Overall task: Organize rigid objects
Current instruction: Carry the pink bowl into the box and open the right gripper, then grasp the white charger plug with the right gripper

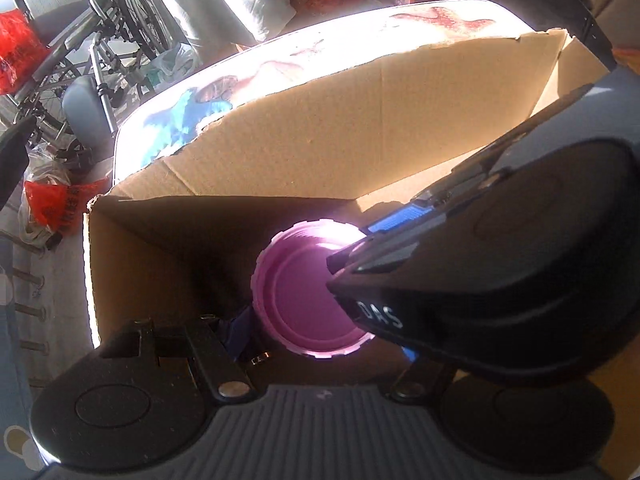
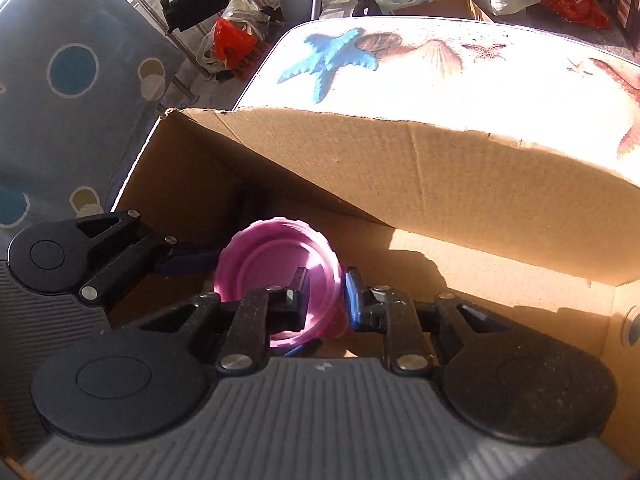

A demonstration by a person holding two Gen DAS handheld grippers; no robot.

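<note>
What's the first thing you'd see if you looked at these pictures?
The bright pink round lid, held inside the open cardboard box by both grippers: the left gripper across it, the right gripper pinching its rim. Behind the box, a blue starfish picture glows in the sunlight.

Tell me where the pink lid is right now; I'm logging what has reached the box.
The pink lid is inside the cardboard box, low at centre in both wrist views, with the right gripper on its rim and the left gripper around it.
</note>
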